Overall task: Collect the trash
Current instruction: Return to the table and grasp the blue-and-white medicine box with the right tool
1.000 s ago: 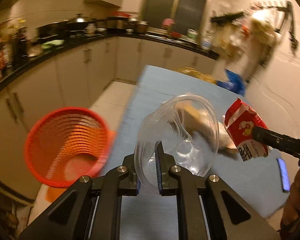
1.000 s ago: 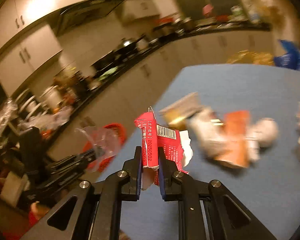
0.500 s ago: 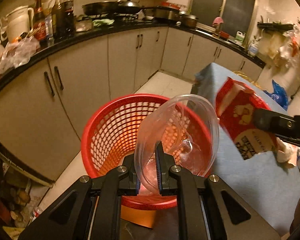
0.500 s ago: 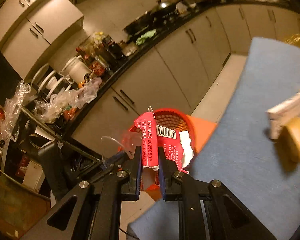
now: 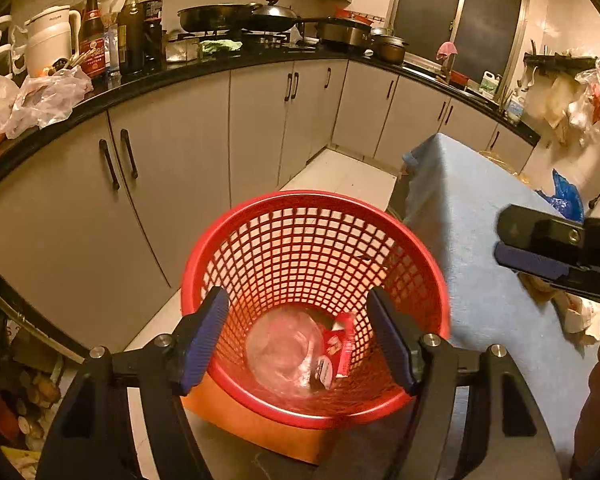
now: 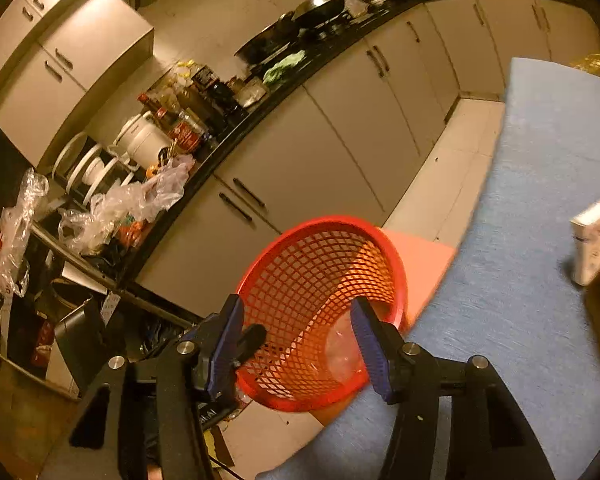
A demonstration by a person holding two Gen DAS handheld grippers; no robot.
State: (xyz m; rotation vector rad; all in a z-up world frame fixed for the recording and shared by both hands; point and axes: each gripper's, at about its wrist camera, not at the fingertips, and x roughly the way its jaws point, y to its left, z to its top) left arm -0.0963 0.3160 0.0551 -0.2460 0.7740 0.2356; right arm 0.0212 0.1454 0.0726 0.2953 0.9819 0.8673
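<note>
Red mesh basket (image 5: 314,256) sits on the floor beside the blue-covered tabletop (image 5: 472,216), on an orange base. At its bottom lie a clear plastic bowl (image 5: 284,350), crumpled-looking and see-through, and a red carton (image 5: 342,344) with white print just beside it, touching. Left claw (image 5: 296,334) hangs over the basket, jaws opening, nothing between them. Right claw (image 6: 296,344) is also above the basket rim, jaws opening, empty. More trash, a whitish box (image 6: 596,236), lies on the tabletop, blurred.
</note>
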